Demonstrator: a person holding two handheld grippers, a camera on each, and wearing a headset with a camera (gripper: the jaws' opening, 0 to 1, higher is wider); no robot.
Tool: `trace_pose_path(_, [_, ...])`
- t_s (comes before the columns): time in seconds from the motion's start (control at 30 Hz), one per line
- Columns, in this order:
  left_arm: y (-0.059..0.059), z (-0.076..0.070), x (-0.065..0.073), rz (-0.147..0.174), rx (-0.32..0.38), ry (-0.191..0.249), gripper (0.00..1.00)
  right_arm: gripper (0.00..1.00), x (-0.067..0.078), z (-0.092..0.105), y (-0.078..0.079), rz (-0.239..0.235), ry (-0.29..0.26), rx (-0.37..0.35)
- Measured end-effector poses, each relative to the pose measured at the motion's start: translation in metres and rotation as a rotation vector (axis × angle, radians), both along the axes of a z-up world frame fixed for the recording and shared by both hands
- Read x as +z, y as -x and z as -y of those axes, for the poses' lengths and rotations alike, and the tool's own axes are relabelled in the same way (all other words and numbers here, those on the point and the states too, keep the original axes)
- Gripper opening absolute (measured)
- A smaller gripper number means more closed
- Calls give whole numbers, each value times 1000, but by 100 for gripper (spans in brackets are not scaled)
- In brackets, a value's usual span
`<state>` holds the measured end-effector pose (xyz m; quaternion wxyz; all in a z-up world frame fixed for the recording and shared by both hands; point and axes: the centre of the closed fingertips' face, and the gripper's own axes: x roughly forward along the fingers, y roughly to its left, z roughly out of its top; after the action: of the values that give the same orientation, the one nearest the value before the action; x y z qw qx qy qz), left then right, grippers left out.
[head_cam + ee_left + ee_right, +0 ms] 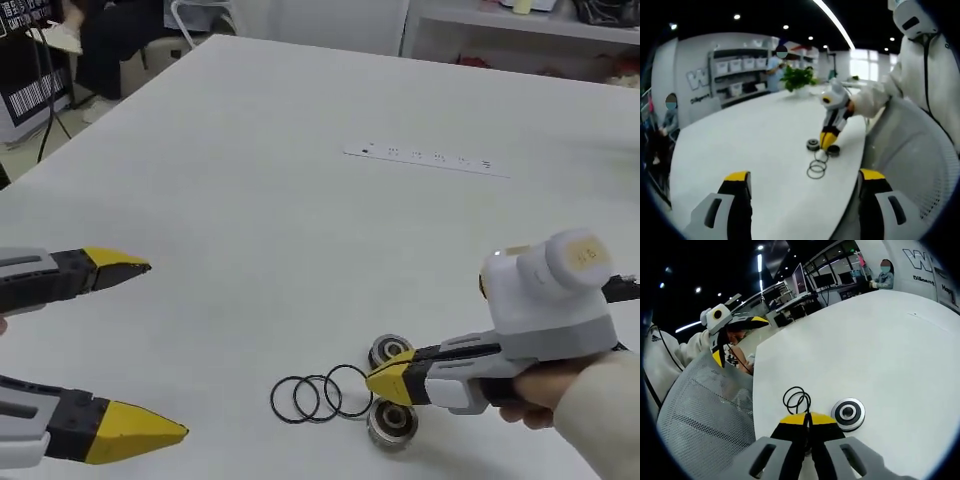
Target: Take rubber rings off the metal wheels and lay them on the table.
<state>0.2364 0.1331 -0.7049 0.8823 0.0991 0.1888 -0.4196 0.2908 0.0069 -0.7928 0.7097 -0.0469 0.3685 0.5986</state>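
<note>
Three black rubber rings [318, 397] lie overlapping on the white worktop [300, 200], just beside two metal wheels [390, 352]. The right gripper [376, 382] is between the wheels, with its fingers pressed together and the tips at the nearest ring. The left gripper [150, 348], well apart, has its fingers spread wide.

Open office — storage shelves [735, 75], monitors [829, 278]
</note>
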Motion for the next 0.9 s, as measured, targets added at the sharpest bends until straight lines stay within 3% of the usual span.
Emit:
trace_pose_path(0.63, [1, -1, -1, -5, 10, -3, 89, 3, -9, 3, -2, 15, 42, 7])
trace_pose_path(0.9, [1, -2, -1, -6, 10, -7, 89, 4, -6, 5, -4, 17, 37, 0])
